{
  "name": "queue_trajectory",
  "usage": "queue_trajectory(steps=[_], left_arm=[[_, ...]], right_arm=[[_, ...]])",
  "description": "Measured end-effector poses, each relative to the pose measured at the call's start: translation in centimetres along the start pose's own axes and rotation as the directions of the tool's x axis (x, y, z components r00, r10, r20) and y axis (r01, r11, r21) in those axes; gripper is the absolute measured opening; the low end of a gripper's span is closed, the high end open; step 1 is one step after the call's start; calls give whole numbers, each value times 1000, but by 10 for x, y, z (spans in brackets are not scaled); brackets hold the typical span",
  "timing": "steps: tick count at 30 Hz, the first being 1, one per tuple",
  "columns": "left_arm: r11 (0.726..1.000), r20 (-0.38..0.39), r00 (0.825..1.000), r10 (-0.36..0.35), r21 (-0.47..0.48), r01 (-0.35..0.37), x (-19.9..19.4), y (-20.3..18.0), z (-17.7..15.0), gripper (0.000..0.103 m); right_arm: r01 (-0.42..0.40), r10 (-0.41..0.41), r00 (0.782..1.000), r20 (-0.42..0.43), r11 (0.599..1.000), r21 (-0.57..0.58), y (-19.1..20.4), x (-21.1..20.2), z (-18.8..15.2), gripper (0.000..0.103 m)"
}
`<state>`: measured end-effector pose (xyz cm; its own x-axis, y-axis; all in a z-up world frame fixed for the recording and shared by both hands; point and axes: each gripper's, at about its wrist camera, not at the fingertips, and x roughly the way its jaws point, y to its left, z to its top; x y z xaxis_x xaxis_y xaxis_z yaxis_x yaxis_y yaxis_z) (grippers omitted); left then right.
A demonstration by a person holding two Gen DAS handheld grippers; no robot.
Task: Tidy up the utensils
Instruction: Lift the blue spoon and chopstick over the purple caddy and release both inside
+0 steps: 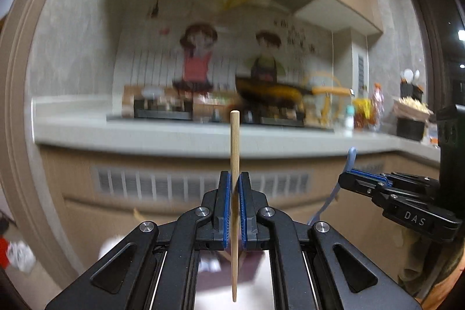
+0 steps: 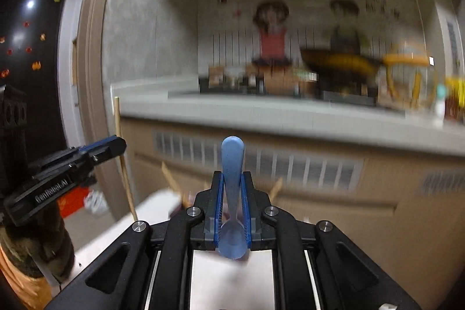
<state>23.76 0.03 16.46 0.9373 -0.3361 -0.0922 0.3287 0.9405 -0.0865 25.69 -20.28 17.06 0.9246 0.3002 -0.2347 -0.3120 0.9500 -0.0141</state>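
One chopstick (image 1: pixel 234 164) upright between left jaws.

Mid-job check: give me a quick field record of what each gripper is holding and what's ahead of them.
left gripper: shut on wooden chopstick, held upright, its ends past the pads above and below
right gripper: shut on blue spoon, handle up, bowl low between the pads
relative position: side by side, apart, each seen in the other's wrist view
ahead: kitchen counter with a stove and pan, blurred
wall behind: cartoon mural of two figures
utensil holder: cannot tell; a dark container with white utensils shows far right on the counter
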Motion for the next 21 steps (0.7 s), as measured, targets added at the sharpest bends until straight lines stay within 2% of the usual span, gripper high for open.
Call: queue_trajectory(steps=[5,10,15,17,21], left_arm=[[999,69,997,39,26,-41,32,12,18,6],[997,84,995,60,47,-64,70,25,5,6],[997,-33,997,70,-25,-70,121,57,-30,6],[995,-86,994,68,-69,-74,140,71,-48,6],[991,-197,978,66,-101,-87,172,87,-84,6]], right_arm=[[2,-2,1000,25,1000,8,-4,38,21,12],[-8,9,999,-36,1000,24,-7,88,5,12],[1,2,994,-105,1000,29,-8,130,-24,12],[17,-16,991,-137,1000,12,-6,147,-38,12],[0,7,975,-224,999,33,-9,175,-62,12]])
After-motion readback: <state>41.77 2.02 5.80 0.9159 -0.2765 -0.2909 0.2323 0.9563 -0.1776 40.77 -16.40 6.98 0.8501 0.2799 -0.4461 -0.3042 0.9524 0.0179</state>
